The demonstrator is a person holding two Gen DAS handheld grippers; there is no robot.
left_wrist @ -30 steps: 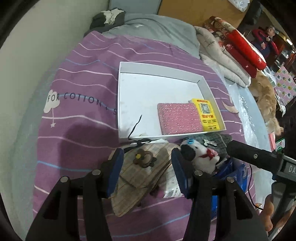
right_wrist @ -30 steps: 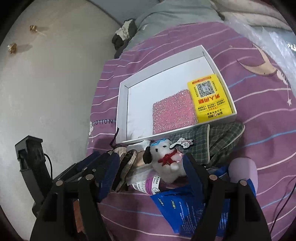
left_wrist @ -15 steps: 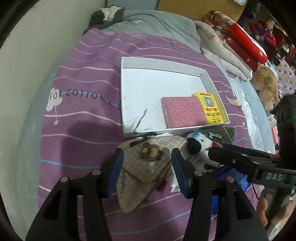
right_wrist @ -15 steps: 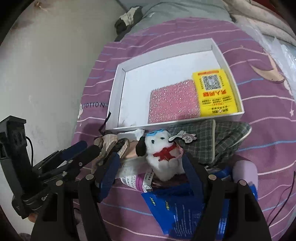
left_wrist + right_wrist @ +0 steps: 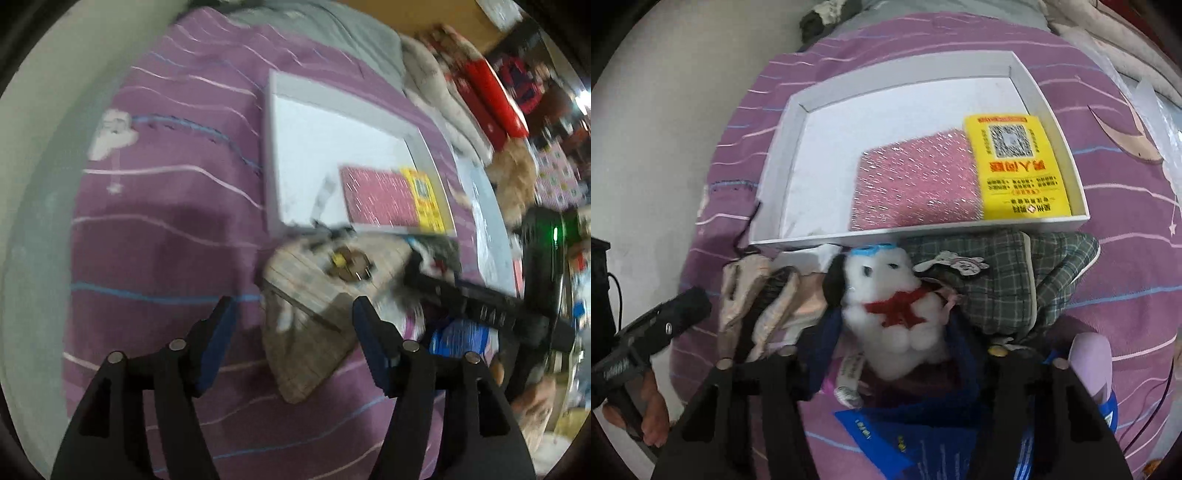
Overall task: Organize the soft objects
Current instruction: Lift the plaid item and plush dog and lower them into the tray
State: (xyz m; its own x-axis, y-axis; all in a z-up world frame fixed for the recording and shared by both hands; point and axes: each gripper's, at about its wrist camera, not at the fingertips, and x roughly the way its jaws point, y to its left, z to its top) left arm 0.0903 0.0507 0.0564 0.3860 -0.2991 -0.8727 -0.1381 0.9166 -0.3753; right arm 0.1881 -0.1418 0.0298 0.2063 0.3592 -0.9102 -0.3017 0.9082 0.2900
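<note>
In the right wrist view, the right gripper (image 5: 890,332) rises from the bottom of the frame with the white plush dog (image 5: 886,306) between its jaws, which have just been closing. Both blue pads sit against the toy's flanks, so it looks clamped. The dog, with a red scarf and blue goggles, lies at frame centre on the purple striped bedspread (image 5: 1126,258), just below the near wall of the white tray (image 5: 783,155). Inside the tray, at right, lie a pink glittery pad (image 5: 916,184) and a yellow card (image 5: 1015,162). A dark plaid slipper (image 5: 1034,280) lies right of the dog, a beige plaid slipper (image 5: 757,295) left of it.

In the blurred left wrist view, the left gripper (image 5: 291,325) hangs over the beige slipper, its jaws apart, just opened further, and touching nothing.
</note>
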